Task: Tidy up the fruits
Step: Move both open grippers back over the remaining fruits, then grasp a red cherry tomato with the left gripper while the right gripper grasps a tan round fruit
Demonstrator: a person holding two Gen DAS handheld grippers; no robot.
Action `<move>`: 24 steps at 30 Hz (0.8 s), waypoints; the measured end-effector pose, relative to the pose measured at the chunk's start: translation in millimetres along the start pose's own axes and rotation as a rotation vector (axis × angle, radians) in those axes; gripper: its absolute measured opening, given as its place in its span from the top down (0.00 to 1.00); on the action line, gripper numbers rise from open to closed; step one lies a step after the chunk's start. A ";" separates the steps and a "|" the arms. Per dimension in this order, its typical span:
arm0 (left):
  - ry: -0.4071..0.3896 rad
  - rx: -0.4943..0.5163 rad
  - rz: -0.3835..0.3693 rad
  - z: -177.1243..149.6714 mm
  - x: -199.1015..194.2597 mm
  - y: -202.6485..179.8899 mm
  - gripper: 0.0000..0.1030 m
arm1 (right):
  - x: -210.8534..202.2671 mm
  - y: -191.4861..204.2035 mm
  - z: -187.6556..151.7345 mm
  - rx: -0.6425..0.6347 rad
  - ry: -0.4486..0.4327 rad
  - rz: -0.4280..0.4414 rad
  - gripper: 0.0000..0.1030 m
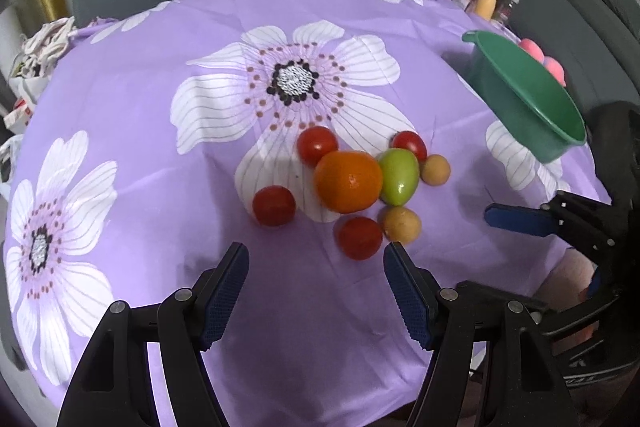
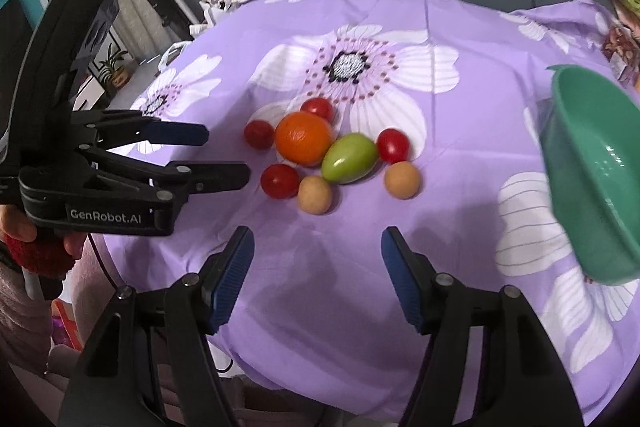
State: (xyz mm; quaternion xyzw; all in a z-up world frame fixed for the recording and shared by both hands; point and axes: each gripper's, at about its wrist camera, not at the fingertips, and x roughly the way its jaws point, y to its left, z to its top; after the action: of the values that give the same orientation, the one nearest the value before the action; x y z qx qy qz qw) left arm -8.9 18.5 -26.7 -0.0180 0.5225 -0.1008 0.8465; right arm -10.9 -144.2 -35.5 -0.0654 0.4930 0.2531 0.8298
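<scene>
Green bowl [image 1: 524,95] sitting at the right side of the desk [image 1: 160,107], which is wearing a purple flowered cloth. Bowl is lying well apart from the fruit; the inside seen from the right wrist [image 2: 596,171] is showing no fruit, though its far part is running out of frame.

Fruit is clustering mid-desk. Orange [image 1: 347,181] is touching the green fruit [image 1: 399,176] on its right. Four red tomatoes are ringing them: one behind the orange [image 1: 317,145], one behind the green fruit [image 1: 409,143], one to the left [image 1: 274,205], one nearest [image 1: 359,237]. Two tan round fruits: one [image 1: 401,225] just beside the nearest tomato, one [image 1: 435,169] right of the green fruit.

Pink things [image 1: 544,61] beyond the bowl are half hiding behind its rim; cannot tell what they are. Clutter on the sofa behind is blurring.

Left gripper [image 1: 316,263] is hovering just short of the nearest tomato, jaws released and wide, gripping nothing. Right gripper [image 2: 318,247] is likewise hanging before the cluster, jaws spread and bare. From the right wrist the left gripper is showing side-on [image 2: 224,155], a hand [image 2: 24,227] on its handle.
</scene>
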 end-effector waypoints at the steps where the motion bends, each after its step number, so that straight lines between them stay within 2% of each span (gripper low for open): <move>1: 0.005 0.003 -0.002 0.7 2.2 -0.2 0.32 | 3.1 0.4 0.7 -0.002 0.005 0.000 0.40; 10: 0.026 0.033 -0.038 4.1 12.2 -3.1 0.32 | 29.8 -3.7 7.9 0.003 0.041 0.002 0.56; 21: 0.048 0.023 -0.070 7.1 21.3 -0.9 0.40 | 45.6 -3.4 19.2 -0.025 0.047 0.007 0.63; 23: 0.047 0.021 -0.069 7.4 21.3 0.3 0.40 | 47.4 -2.1 20.8 -0.032 0.044 0.011 0.65; 24: 0.049 0.021 -0.072 7.5 21.8 0.4 0.41 | 47.7 -1.8 20.9 -0.036 0.043 0.020 0.70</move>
State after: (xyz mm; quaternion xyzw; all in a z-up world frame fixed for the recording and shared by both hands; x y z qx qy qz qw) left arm 7.3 14.2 -42.5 -0.0255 0.5409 -0.1370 0.8295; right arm 24.9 -121.3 -65.8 -0.0810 0.5067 0.2688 0.8152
